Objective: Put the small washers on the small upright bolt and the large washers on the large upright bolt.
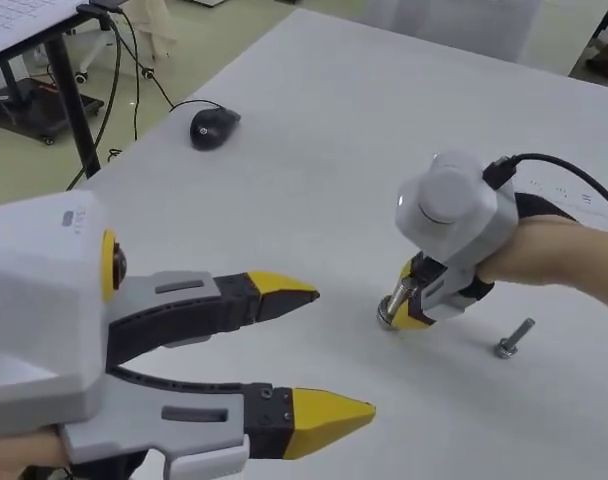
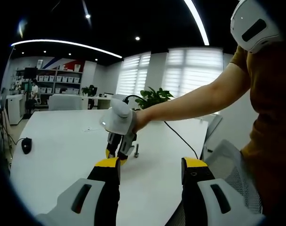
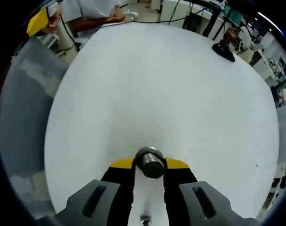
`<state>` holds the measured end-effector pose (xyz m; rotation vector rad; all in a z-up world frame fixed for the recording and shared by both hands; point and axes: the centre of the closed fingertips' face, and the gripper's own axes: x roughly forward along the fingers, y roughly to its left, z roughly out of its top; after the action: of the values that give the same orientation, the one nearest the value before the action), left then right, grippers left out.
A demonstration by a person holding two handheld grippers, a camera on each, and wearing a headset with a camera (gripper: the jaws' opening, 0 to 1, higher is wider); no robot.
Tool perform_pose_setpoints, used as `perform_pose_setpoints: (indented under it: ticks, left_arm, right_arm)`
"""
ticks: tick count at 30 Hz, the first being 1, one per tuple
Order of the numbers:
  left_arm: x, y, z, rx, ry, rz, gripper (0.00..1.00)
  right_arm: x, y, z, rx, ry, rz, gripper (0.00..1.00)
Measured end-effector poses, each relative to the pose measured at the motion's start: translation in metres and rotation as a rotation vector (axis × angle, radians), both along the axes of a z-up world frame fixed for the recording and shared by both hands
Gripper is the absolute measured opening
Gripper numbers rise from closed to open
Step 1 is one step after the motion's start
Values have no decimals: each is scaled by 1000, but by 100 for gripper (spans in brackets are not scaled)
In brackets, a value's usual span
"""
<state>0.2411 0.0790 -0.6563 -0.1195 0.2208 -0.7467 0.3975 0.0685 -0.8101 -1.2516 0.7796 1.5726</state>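
Head view: right gripper (image 1: 411,300) clamps large bolt (image 1: 394,303), head down
Small bolt (image 1: 514,340) just beside; left gripper (image 1: 343,350) gapes, farther off

The large bolt (image 3: 150,162) is sitting between the right gripper's (image 1: 402,308) jaws, its lower end meeting the table (image 1: 364,150). The small bolt (image 1: 514,340) is standing on the table near that gripper, back behind its tips and under the hand. The left gripper (image 1: 342,350) is hanging well apart, with the right gripper and both bolts lying ahead of its spread jaws. The mouse (image 1: 214,127) is lying on the table far ahead of the left gripper, off to its left.
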Motion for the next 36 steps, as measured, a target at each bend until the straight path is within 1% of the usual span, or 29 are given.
perform_pose_setpoints:
  ticks: [3,6,7,9,11,14,20,26,30,31,33,35,36]
  left_arm:
    - [-1,-1,-2,5,8,-5,51]
    - [0,-1,-3,5,10,-8,51]
    - [0,-2,-3,6,10,-9,51]
    - [0,-2,-3,5,9,-10,51]
    - [0,-3,-2,4,10,-12,51]
    - [-1,-4,-4,7,16,-18,51]
    - [0,-5,-4,11,18,-27,52]
    - [0,-7,-4,16,15,-36,52]
    - [-1,-9,-5,22,21,-45,52]
    - [-1,-9,-5,25,23,-48,52]
    - [-1,-9,-7,27,30,-56,52]
    - [-1,-11,-8,28,34,-67,52]
    - [0,-12,-8,29,35,-71,52]
  right_arm:
    - [1,2,1,15,10,-7,23]
    - [1,1,0,17,25,-15,24]
    - [3,0,-1,21,6,-2,24]
    - [1,-1,-3,20,4,8,25]
    - [-2,0,-1,42,18,0,25]
    - [-1,-2,4,55,4,0,26]
    - [-2,-10,16,112,-19,-19,25]
    - [-9,-18,25,183,-36,-44,25]
    - [-18,-24,32,242,-36,-74,24]
    - [-20,-24,35,268,-38,-82,24]
    - [-24,-28,37,277,-35,-93,24]
    - [-29,-31,39,298,-42,-98,24]
    - [-32,-32,40,311,-39,-104,24]
